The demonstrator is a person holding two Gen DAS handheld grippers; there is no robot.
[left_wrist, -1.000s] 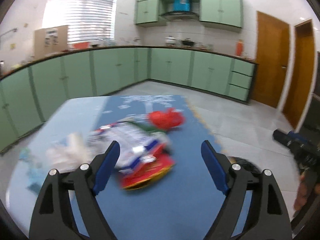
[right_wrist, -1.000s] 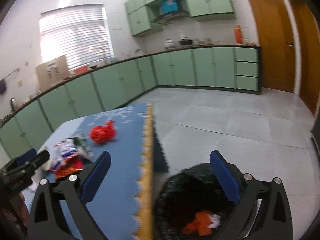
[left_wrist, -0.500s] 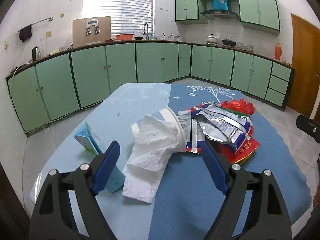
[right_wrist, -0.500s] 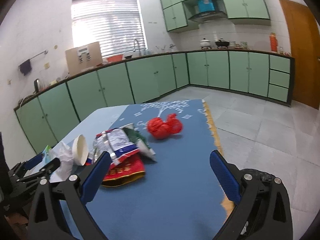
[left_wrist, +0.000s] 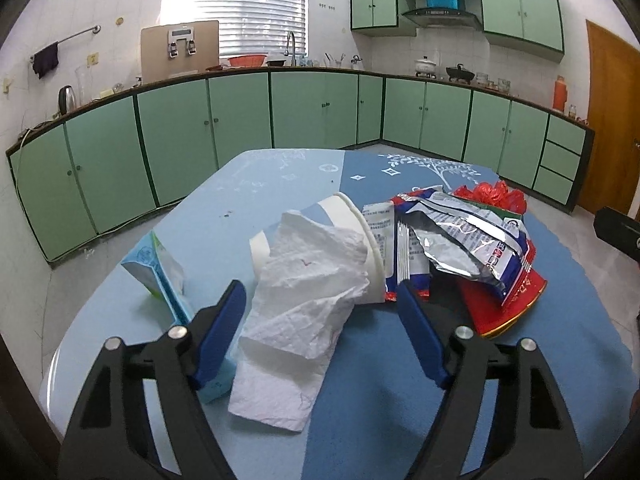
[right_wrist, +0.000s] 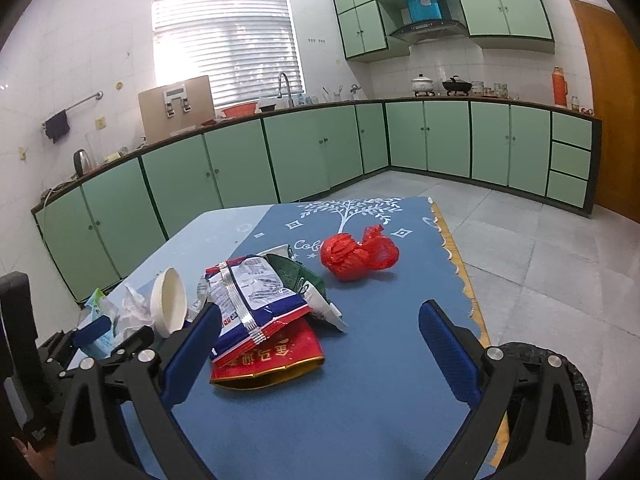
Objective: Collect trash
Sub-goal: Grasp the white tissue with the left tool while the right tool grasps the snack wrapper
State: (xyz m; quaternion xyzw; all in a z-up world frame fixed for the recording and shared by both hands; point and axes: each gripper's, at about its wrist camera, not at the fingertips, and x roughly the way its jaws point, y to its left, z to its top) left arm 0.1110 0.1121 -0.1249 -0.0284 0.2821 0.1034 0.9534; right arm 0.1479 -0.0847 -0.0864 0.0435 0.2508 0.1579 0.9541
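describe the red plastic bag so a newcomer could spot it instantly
On the blue tablecloth, look past the heap of snack wrappers toward the white tree print. The red plastic bag lies alone there, crumpled into a knotted ball, the only piece apart from the heap.

Home kitchen: green cabinets, range hood, sink tap.

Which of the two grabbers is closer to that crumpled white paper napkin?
Left. The left gripper has its open fingers either side of the napkin; the right gripper is off beyond the snack wrappers.

The black bin is cut off at the picture's edge (its contents hidden behind the right gripper).
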